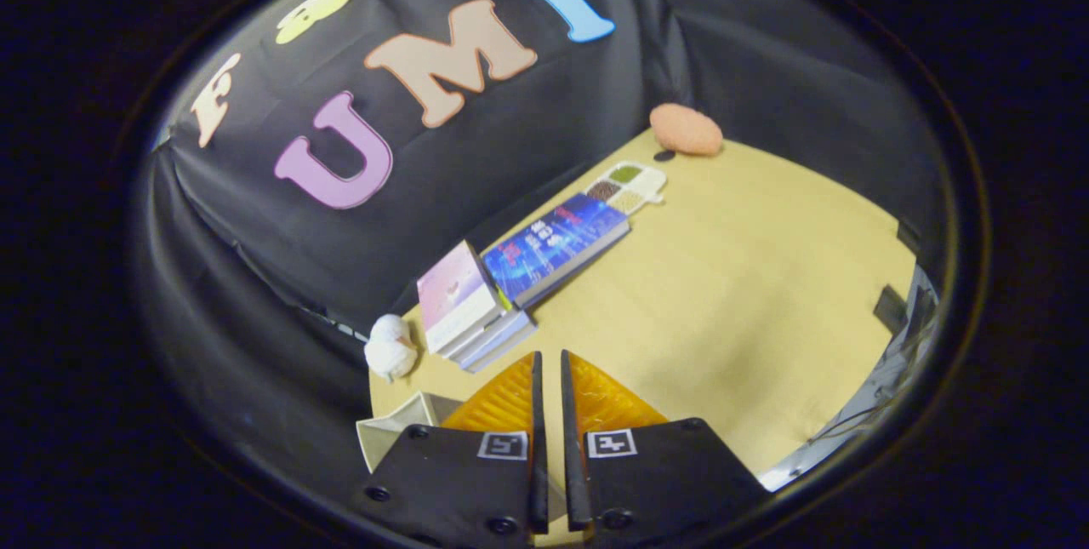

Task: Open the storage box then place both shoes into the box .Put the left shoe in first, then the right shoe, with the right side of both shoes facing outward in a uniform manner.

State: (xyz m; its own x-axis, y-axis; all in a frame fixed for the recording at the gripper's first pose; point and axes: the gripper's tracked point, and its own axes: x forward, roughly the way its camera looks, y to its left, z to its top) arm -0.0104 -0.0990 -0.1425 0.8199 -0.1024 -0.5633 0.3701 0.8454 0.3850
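A handheld claw (550, 357) is raised above a pale yellow-tan table (749, 294), looking down on it at a tilt. Its two orange, ribbed fingers (502, 400) stand nearly together with only a thin slit between them and nothing held there, so the claw is clenched on air. Just ahead of the fingertips and slightly left lies a stack of books with a pink cover (455, 298) on top; touching it and further ahead lies a blue book (557, 247). Beyond the blue book sits a small white tray of grains (628, 185) divided into compartments, and further still, near the table's far corner, a round orange-pink cushion-like object (686, 129) with a small dark dot beside it. To the left of the fingers, at the table's edge, rests a small white soft toy (390, 349). Close beside the left finger, partly hidden behind the claw's black body, is the corner of a white, angular object (400, 430); it may be part of the storage box, but too little of it shows to say, nor whether it is open. The table to the right of the fingers is bare. With the claw empty, the task appears to be at or near its start: opening the box and placing the left shoe, then the right, all seem left to do
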